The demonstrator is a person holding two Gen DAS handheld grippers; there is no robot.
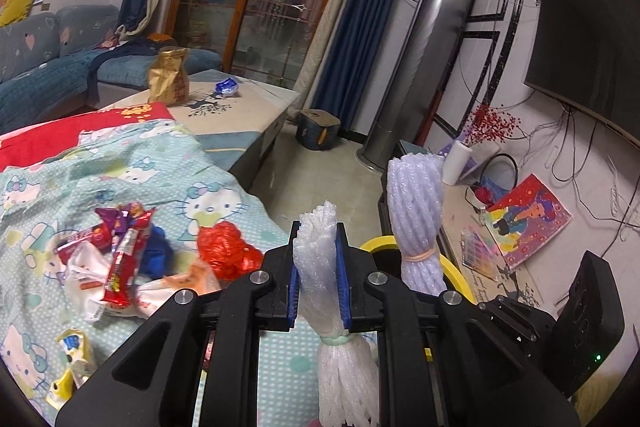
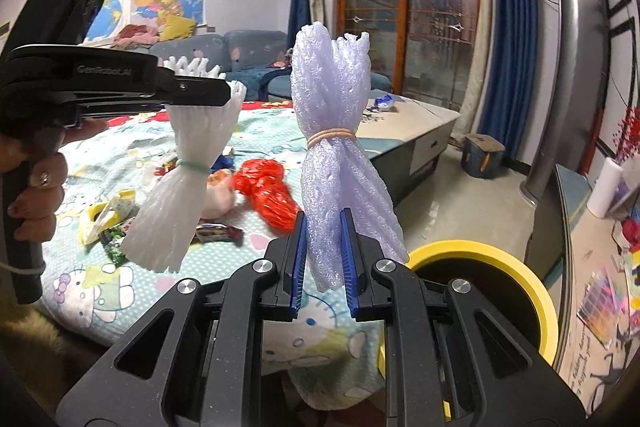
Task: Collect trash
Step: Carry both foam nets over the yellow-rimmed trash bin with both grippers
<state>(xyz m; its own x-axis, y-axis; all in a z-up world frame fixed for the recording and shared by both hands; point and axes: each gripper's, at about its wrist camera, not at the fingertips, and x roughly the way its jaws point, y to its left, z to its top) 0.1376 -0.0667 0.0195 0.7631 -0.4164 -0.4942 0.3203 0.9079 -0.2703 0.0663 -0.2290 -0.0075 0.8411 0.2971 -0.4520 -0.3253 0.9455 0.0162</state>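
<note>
A: Left wrist view: our left gripper (image 1: 318,259) pinches the white foam net bundle (image 1: 320,247) between its blue pads, the green-tied flare hanging under the jaws.

B: And our right gripper (image 2: 324,247) clamps the lilac foam net bundle (image 2: 332,131), upright above its jaws. The yellow-rimmed bin (image 2: 484,255) sits just right of them; the wrappers (image 1: 120,247) lie left on the cartoon-cat sheet (image 1: 224,187).

Left tongs (image 1: 318,259) and right tongs (image 2: 324,247) each clamp a bundle: white foam-net bundle (image 1: 320,267) left, pale lilac foam-net bundle (image 2: 334,131) right. Yellow-rimmed round bin (image 2: 516,267) sits beside the cartoon-print bedspread (image 1: 132,163), apparently on the floor. Crumpled red plastic bag (image 1: 226,251) and red snack wrappers (image 1: 124,247) lie on the bedspread; low stone-topped tabletop (image 1: 256,107) stands behind.
</note>
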